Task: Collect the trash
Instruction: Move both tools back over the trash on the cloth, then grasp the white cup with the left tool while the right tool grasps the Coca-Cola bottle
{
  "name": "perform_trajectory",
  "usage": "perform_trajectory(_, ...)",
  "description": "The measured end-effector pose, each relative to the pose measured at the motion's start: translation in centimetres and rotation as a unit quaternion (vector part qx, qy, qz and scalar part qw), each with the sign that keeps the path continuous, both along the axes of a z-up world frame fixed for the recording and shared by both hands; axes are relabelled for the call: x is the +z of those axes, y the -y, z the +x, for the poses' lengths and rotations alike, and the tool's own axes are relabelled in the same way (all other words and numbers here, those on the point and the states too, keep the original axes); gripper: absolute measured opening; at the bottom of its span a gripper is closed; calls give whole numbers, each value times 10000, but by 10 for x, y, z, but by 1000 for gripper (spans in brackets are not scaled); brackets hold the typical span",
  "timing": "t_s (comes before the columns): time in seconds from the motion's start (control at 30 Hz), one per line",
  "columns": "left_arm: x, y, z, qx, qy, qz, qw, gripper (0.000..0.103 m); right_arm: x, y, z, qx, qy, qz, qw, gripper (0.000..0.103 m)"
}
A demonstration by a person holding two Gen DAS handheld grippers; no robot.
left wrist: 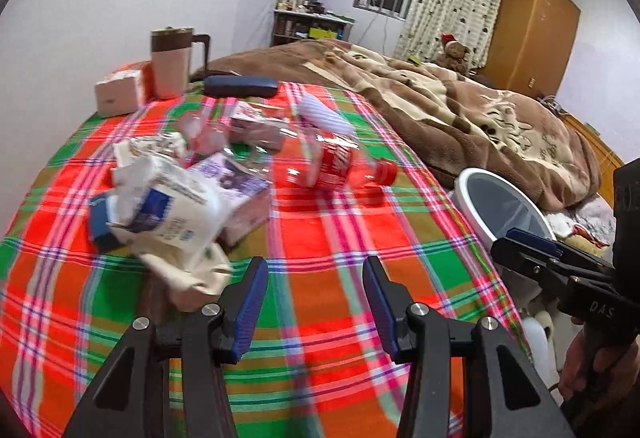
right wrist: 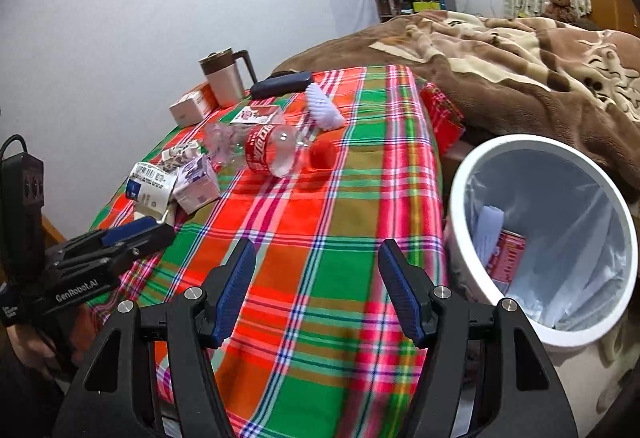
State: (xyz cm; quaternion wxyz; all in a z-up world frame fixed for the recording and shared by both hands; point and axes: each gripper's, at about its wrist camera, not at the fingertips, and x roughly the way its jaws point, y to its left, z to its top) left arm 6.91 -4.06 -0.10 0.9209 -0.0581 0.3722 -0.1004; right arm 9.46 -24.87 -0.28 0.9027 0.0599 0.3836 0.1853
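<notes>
left gripper fingers spread, empty | crumpled white-and-blue paper carton lies just ahead-left, nearer it | right gripper fingers spread, empty, beside white round bin

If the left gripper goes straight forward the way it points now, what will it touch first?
Probably the plaid tablecloth: the open left gripper points across a bare stretch of it. Farther along that line lies the red-labelled plastic bottle, though depth is hard to judge.

Left gripper – black angular frame, ribbed blue finger pads, round silver screws; white "GenRobot.AI" lettering on its side. Right gripper – same black frame, blue pads, silver screws; "DAS" marking. Bare skin of hand below.
</notes>
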Motion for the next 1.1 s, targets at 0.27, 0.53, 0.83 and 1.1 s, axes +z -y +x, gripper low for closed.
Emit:
perform_trajectory(0.27,18,-34,0,440,267,158,9985,49,4,-16,17,245,49,-58,9997,65)
perform_trajectory(0.53,28,-71,10,821,504,245,9950,65,7,-26,41,389,108,23,9992,65)
perform_trajectory(0.83,1,-91,43,682,93,-20,9976,65,0,-29,76,495,41,87,9987,65)
perform_trajectory(1.1,-9,-91,57,386,75,-270,9989,65,-9,-31,109,660,-52,305,9973,65)
